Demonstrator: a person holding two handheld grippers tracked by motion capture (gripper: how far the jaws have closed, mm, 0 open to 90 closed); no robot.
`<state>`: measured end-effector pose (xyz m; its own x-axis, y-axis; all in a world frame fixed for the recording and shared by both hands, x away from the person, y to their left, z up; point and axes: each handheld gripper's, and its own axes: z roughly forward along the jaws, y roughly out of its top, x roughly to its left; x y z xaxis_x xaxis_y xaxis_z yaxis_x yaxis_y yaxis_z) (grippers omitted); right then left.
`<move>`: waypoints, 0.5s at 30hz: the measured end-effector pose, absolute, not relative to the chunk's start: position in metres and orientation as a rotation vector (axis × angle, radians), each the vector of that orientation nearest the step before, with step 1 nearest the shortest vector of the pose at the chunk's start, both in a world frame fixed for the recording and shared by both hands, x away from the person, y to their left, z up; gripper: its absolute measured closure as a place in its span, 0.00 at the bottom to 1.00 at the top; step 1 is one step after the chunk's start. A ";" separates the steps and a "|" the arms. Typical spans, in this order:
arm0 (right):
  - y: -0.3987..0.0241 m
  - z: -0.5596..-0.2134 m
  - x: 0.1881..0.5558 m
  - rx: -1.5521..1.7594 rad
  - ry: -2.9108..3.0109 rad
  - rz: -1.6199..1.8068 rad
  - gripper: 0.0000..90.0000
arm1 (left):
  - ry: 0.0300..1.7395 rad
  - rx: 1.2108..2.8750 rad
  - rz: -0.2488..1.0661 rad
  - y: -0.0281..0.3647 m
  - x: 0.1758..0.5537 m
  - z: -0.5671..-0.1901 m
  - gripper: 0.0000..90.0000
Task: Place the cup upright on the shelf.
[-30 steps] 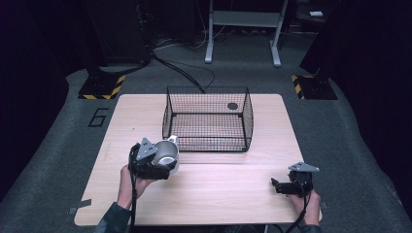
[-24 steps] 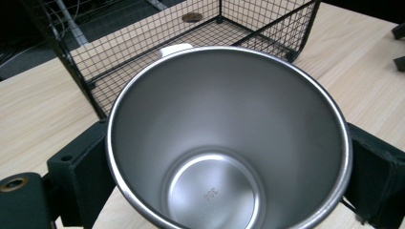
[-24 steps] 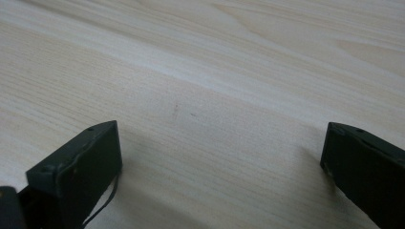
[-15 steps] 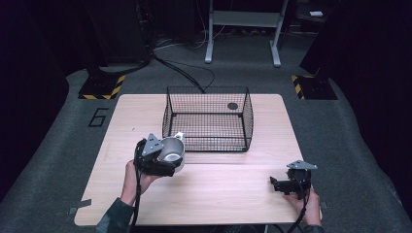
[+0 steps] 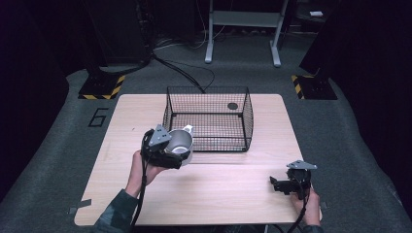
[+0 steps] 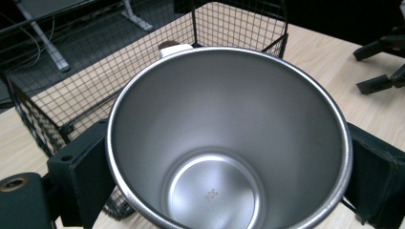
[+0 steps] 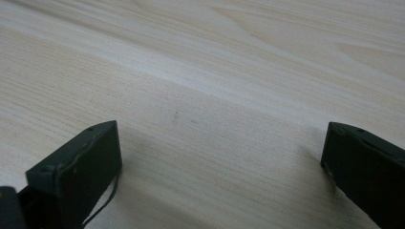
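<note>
now the left gripper [image 5: 170,153] has its jaws clamped on a steel cup [image 5: 180,143] just beside the wire basket [image 5: 209,119], while the right gripper [image 5: 286,184] rests with jaws apart on the table [image 5: 233,194].

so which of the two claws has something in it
The left claw: its jaws are clamped on either side of the steel cup, held beside the wire basket. The right claw is open over bare table.
</note>
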<state>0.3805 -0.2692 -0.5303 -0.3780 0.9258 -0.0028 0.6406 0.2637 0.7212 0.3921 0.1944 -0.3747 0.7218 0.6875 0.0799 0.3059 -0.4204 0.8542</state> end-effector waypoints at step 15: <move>-0.268 -0.530 0.381 1.431 2.103 0.901 0.00 | 0.722 1.997 0.538 0.184 0.410 -0.355 0.08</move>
